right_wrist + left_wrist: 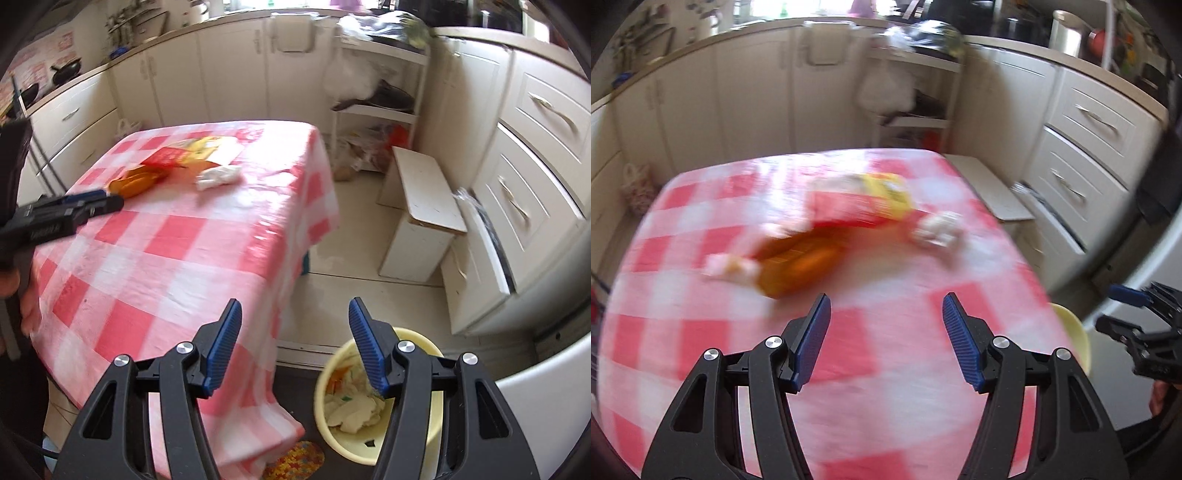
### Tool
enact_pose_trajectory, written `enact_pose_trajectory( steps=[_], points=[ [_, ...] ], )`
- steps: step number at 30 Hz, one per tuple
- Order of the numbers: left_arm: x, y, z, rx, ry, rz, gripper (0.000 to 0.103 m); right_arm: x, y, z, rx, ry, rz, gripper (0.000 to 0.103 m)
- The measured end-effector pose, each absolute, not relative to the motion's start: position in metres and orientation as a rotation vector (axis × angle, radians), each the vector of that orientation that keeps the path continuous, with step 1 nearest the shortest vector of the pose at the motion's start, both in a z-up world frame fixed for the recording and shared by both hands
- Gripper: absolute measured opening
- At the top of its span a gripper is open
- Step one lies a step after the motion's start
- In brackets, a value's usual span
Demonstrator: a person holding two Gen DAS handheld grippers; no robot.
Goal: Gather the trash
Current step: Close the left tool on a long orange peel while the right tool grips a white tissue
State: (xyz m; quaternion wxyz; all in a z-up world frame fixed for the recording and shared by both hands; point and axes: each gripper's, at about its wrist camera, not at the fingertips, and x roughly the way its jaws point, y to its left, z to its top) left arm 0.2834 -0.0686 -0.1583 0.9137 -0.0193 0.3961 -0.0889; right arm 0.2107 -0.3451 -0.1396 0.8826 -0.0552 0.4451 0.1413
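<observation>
On the table's red-and-white checked cloth [886,369] lie an orange wrapper [798,264], a red and yellow snack bag [864,203] and a crumpled white tissue [938,229]. My left gripper [884,336] hovers open above the cloth, short of the orange wrapper, with nothing between its fingers. My right gripper [295,343] stands open and empty over the table's near corner, just left of a pale yellow bin [376,402] on the floor that holds white paper scraps. The right wrist view shows the same orange wrapper [136,181], snack bag [192,149] and tissue [218,177], with the left gripper [92,203] reaching in from the left.
A white step stool [421,206] stands on the floor right of the table. White cabinets and drawers [524,192] line the room, and a shelf rack [380,107] stands behind the table. A colourful mat [295,461] lies by the bin. A hand [26,306] holds the left tool.
</observation>
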Motion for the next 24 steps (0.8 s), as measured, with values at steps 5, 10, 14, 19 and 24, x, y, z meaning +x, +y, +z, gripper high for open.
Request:
enact_pose_trajectory(
  steps=[5,10,14,19,24],
  points=[
    [0.306,-0.041,-0.164,0.019,0.830,-0.116,0.061,0.219,-0.319,-0.139,-0.146,0.926,0.332,0.058],
    [0.322,-0.036,-0.172,0.076,0.847,-0.104,0.061,0.233,-0.299,-0.136,-0.145,0.924,0.357,0.059],
    [0.334,-0.035,-0.182,0.086,0.875,-0.110,0.061,0.245,-0.279,-0.135,-0.143,0.915,0.375,0.058],
    [0.341,-0.036,-0.194,0.068,0.908,-0.159,0.051,0.263,-0.253,-0.139,-0.178,0.919,0.375,0.058],
    [0.337,-0.037,-0.197,0.088,0.926,-0.218,0.022,0.288,-0.243,-0.143,-0.158,0.927,0.336,0.058]
  ],
)
